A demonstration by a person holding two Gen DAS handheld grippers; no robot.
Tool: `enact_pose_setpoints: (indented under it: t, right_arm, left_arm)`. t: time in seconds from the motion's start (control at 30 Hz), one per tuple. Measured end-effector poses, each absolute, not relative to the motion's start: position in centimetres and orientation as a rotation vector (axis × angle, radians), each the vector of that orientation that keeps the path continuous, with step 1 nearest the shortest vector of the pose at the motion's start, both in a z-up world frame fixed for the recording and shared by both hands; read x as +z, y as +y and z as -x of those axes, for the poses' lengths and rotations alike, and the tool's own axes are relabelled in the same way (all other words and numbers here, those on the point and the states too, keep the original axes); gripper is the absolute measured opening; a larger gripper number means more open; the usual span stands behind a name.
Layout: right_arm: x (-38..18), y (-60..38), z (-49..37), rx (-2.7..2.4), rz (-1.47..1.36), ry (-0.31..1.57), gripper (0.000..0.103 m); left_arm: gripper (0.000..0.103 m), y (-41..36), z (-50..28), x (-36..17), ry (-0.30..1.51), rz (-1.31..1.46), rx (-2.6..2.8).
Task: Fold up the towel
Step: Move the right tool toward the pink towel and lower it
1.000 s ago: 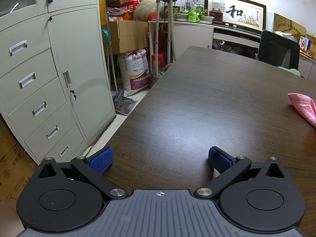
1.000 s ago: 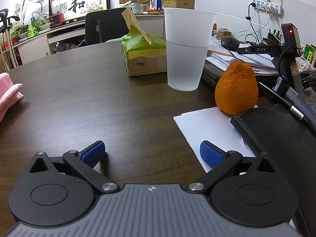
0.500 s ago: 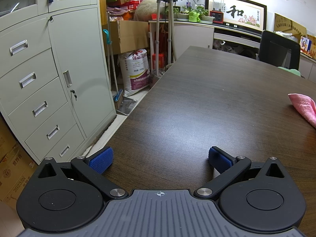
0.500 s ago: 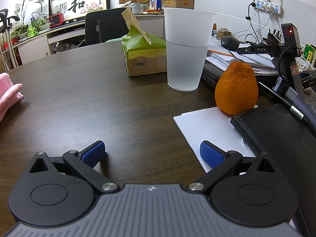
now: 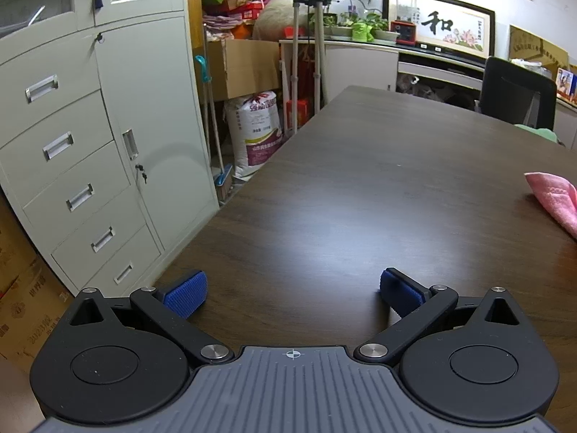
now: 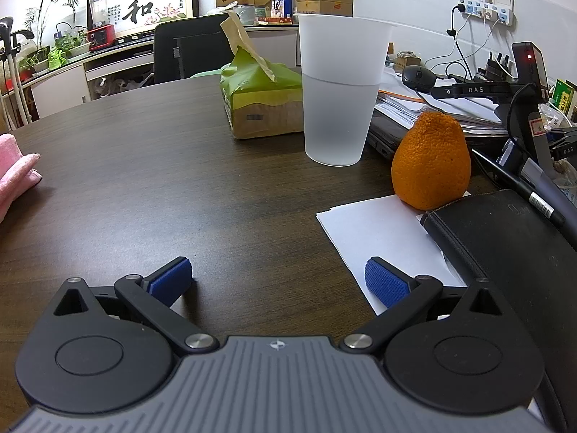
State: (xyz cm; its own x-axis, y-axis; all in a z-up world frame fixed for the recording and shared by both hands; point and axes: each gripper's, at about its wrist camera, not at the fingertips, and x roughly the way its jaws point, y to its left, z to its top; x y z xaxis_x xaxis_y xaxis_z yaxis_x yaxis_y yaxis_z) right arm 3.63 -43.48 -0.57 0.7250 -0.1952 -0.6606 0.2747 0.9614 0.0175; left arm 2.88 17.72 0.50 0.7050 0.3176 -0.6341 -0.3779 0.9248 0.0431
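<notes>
My left gripper point(image 5: 293, 290) and my right gripper point(image 6: 277, 276) both rested low over the dark table point(image 5: 360, 187), jaws spread wide and holding nothing. The pink towel point(image 5: 555, 198) lay between them, at the right edge of my left view and the left edge of my right view point(image 6: 14, 169), well apart from either. To start well, I judged both should swing inward toward its near corners, steering clear of the cup point(image 6: 340, 90) and orange point(image 6: 431, 160).

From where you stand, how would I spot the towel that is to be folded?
Start at the big dark wooden table. From the frosted plastic cup and the green tissue pack, look far left to the table's side. There lies the pink towel, the only soft, pink, fuzzy thing there.
</notes>
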Motion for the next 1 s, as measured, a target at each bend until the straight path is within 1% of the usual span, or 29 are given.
enact_pose_setpoints:
  t: [0.6,1.0]
  right_arm:
    - [-0.6,-43.3,-3.7,-0.271,-0.120,0.714,0.103]
    - [-0.6,-42.6,-3.9,-0.272,-0.113,0.711,0.103]
  left_arm:
    - [0.103,8.3,-6.4,2.2,0.663,0.045,0.202]
    - [0.103,6.7,-8.3,1.5,0.647,0.020,0.132]
